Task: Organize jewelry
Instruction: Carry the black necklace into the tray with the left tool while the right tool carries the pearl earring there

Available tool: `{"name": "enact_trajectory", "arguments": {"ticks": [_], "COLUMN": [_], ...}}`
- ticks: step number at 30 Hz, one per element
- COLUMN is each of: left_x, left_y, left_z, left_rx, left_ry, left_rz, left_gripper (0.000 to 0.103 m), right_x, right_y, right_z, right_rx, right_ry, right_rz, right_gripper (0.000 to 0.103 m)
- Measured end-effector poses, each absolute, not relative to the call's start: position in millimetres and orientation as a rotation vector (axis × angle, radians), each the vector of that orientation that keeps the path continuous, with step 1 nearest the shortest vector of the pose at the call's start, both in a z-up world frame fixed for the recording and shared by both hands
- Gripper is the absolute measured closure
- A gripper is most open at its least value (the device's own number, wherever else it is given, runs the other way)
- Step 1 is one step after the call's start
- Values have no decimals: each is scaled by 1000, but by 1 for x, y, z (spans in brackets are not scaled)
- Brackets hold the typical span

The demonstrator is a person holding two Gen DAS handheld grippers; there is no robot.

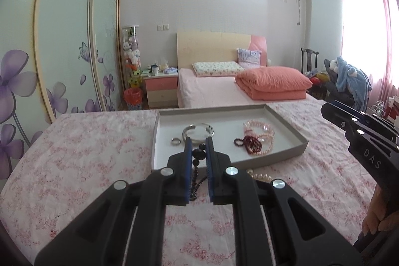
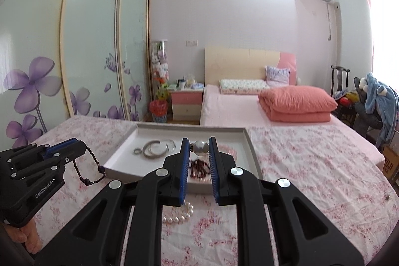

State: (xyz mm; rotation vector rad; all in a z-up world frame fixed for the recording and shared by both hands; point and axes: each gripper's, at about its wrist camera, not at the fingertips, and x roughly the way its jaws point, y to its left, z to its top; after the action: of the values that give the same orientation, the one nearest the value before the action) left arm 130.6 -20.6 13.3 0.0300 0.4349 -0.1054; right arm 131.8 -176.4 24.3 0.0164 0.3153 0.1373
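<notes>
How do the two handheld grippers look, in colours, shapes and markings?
Both are matte black plastic with silver round bolts and blue ribbed pads inside flat fingers. The left gripper bears white "GenRobot.AI" lettering; the right gripper bears "DAS". No cables show.

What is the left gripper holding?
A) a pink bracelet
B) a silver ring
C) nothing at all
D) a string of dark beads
D: the left gripper is shut on a string of dark beads, which hangs down between its fingers; the silver ring and the pink bracelet both lie in the tray.
</notes>
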Motion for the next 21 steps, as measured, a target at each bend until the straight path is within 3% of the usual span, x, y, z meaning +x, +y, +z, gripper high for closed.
{"name": "enact_trajectory", "arguments": {"ticks": [21], "left_x": [146], "left_y": [-26], "left_z": [17], "left_rx": [39], "left_ry": [416], "left_rz": [-96], "left_gripper": [92], "right_x": [150], "right_y": [-173], "right_z": [31], "right_rx": [10], "right_ry": [283], "right_rz": [143], "right_gripper": [86]}}
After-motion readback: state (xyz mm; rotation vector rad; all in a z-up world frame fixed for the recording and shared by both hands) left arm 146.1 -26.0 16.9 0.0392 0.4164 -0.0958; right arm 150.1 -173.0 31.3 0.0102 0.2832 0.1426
